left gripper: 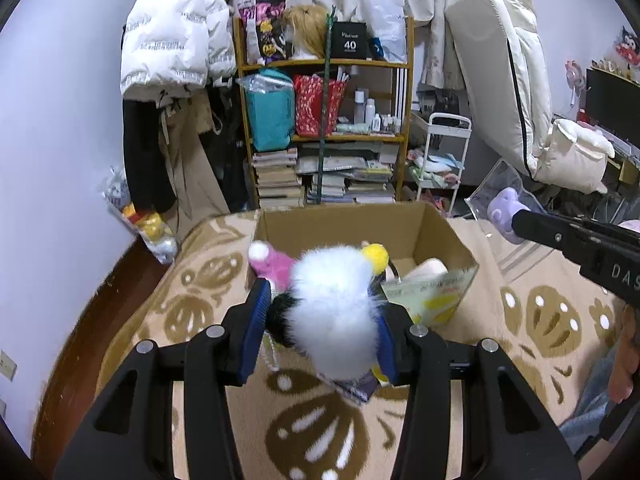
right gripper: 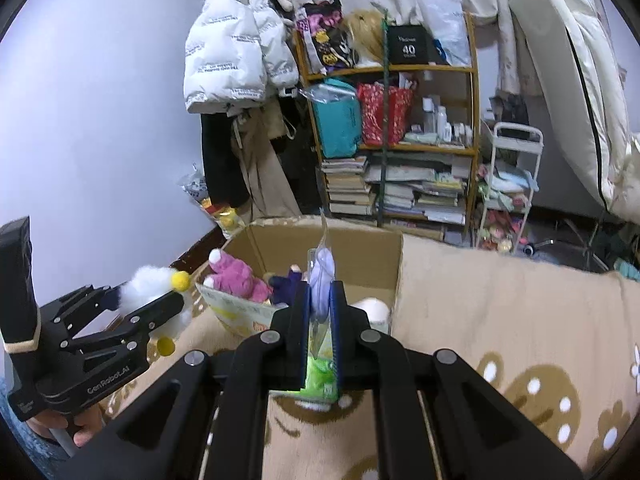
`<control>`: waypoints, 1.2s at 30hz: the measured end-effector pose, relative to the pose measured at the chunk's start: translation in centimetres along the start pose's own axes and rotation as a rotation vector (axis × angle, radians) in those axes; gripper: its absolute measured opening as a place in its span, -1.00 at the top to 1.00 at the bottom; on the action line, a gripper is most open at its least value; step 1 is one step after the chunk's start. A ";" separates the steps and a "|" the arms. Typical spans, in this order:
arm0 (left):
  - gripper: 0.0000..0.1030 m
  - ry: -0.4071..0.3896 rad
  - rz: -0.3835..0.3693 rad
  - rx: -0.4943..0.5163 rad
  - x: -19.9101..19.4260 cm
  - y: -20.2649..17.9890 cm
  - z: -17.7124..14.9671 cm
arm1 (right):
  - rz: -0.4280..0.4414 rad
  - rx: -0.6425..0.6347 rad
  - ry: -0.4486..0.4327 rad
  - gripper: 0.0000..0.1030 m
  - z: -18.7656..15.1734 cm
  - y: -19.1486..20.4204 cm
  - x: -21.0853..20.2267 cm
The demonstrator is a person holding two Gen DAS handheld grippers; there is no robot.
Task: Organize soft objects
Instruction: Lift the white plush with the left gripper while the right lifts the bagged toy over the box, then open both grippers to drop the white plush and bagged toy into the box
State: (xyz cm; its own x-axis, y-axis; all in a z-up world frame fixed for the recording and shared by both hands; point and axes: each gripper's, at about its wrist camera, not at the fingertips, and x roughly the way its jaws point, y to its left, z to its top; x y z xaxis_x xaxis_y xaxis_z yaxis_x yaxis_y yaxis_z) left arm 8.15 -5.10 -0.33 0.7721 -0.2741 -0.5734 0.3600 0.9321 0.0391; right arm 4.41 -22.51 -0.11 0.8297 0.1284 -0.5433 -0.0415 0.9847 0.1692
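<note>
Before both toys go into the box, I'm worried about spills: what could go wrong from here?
1. The left gripper squeezes only the white fluffy toy by its fur; it may slip out short of the cardboard box.
2. The right gripper pinches the clear packet by a thin edge, so it could swing or tear.

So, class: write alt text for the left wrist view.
The left gripper clamps a fluffy white plush toy above a patterned beige blanket, just before an open cardboard box holding other soft toys. A cluttered bookshelf stands behind.
</note>
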 end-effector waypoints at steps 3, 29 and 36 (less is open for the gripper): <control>0.10 -0.020 0.014 0.029 0.6 -0.4 0.9 | -0.010 -0.010 -0.006 0.80 0.4 0.1 0.7; 0.00 0.073 0.016 0.032 9.7 0.3 1.9 | 0.009 0.021 0.073 0.80 0.5 -2.2 8.2; -0.49 0.039 0.070 0.040 9.0 0.2 1.6 | 0.035 0.032 0.129 0.74 0.0 -2.4 9.5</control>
State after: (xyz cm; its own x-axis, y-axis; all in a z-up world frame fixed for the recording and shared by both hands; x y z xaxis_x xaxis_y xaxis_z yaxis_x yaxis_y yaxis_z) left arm 16.00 -7.73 -4.14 0.7755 -0.1989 -0.5992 0.3274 0.9382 0.1123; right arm 12.44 -23.64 -5.65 0.7496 0.1786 -0.6373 -0.0498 0.9754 0.2148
